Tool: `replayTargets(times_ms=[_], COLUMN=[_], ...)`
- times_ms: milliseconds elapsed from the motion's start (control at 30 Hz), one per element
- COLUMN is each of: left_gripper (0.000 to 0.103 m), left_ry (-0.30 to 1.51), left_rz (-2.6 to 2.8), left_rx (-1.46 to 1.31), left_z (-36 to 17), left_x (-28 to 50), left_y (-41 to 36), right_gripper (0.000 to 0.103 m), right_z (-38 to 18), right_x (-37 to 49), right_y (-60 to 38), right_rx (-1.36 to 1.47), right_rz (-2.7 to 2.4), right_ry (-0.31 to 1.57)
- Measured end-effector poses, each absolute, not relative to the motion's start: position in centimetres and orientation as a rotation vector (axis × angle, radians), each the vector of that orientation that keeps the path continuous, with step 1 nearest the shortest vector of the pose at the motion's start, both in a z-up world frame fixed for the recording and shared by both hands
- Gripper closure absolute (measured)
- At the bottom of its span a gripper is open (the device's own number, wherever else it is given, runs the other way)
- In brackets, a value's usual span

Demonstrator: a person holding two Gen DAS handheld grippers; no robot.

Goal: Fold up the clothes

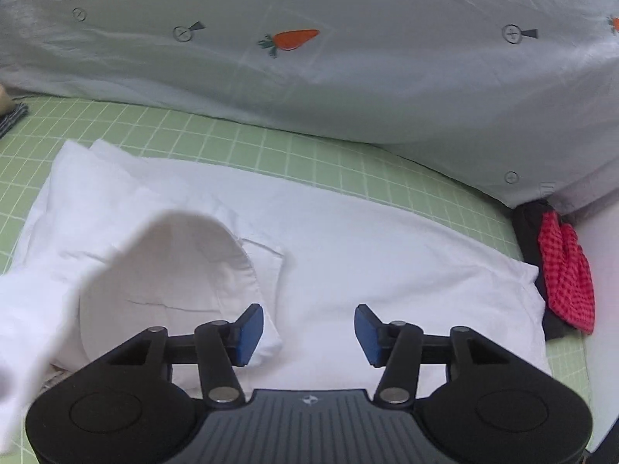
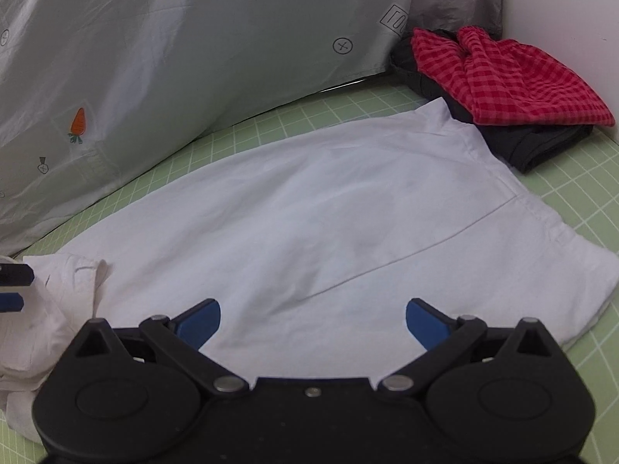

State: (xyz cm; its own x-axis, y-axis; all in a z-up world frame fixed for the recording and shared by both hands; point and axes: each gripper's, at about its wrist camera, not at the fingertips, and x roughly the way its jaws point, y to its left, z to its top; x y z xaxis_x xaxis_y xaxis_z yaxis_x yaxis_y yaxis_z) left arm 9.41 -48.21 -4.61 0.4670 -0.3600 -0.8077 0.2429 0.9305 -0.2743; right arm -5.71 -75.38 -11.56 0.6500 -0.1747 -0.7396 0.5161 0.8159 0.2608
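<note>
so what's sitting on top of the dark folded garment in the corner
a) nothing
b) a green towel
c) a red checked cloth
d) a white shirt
c, the red checked cloth lies on top of the dark folded garment, beside the white shirt spread on the green grid sheet.

Home bedroom: carrot-print duvet on green checked bedsheet.

You see the white shirt lying flat and partly folded on the green checked bed. Its sleeve lies bunched at the left end.
</note>
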Motion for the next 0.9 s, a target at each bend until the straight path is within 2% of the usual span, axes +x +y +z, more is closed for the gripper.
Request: replayTargets(times_ms=[33, 67, 233, 367, 667, 900], left_gripper=[0.037, 0.035, 0.028, 0.027, 0.027, 0.024], left_ry=[0.999, 0.975, 0.895, 0.876, 1.07, 1.156], left_rz=[-0.374, -0.368, -0.282, -0.15, 0.078, 0.041], left_rx=[-0.112, -0.111, -0.118, -0.132, -0.164, -0.085], left_z=[-3.9, -3.2, -0.9, -0.5, -6.5, -9.7], left_x=[9.0, 8.7, 8.5, 9.3, 10.6, 11.8], left_y=[-48.0, -47.3, -42.9, -38.6, -31.8, -34.1], right_gripper=[0.0, 0.0, 0.0, 0.0, 0.0, 0.0], right_z=[-11.7, -11.8, -12.2, -12.4, -11.9, -12.1], right_x=[-5.5, -5.2, -4.9, -4.8, -4.2, -3.9], right_y=[-75.4, -75.4, -73.6, -71.6, -70.1, -69.9], right_rx=[0.485, 0.488, 0.513, 0.512, 0.454, 0.415], right_rz=[-0.404, -0.398, -0.381, -0.369, -0.396, -0.415], right_ry=[0.768, 0.764, 0.761, 0.785, 0.824, 0.87])
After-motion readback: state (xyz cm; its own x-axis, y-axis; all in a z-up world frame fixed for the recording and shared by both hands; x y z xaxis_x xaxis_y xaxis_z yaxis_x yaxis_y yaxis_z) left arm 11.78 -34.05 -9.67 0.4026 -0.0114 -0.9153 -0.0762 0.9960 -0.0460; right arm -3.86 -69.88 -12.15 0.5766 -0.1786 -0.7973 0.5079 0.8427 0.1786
